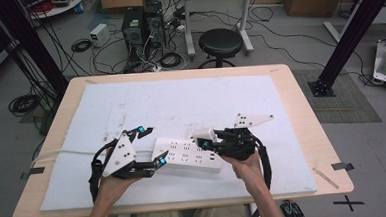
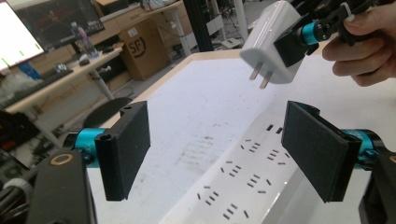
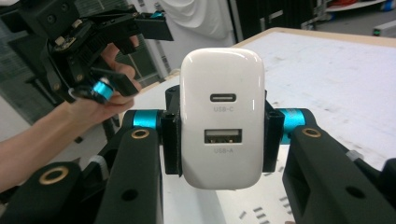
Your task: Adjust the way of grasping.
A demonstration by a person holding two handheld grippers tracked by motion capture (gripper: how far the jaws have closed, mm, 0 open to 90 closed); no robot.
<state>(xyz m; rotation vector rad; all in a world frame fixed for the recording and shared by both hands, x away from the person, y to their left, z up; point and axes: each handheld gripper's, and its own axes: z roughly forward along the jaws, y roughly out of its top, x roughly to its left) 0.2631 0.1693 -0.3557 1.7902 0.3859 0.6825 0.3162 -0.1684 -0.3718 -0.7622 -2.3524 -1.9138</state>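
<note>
A white power strip (image 1: 188, 157) lies on the white mat (image 1: 181, 104), with several rows of sockets facing up (image 2: 247, 186). My right gripper (image 1: 206, 139) is shut on a white USB charger (image 1: 203, 135) and holds it in the air above the strip's right part. The charger's two prongs (image 2: 260, 77) point down. Its USB-C and USB-A ports face the camera (image 3: 222, 123) in the right gripper view. My left gripper (image 1: 153, 146) stands open at the strip's left end, its pads (image 2: 127, 149) wide apart over the sockets and holding nothing.
The mat covers most of a wooden table (image 1: 301, 108). Behind the table stand a black stool (image 1: 220, 43), computer towers (image 1: 141, 26) and loose floor cables. A black frame post (image 1: 350, 35) rises at the right.
</note>
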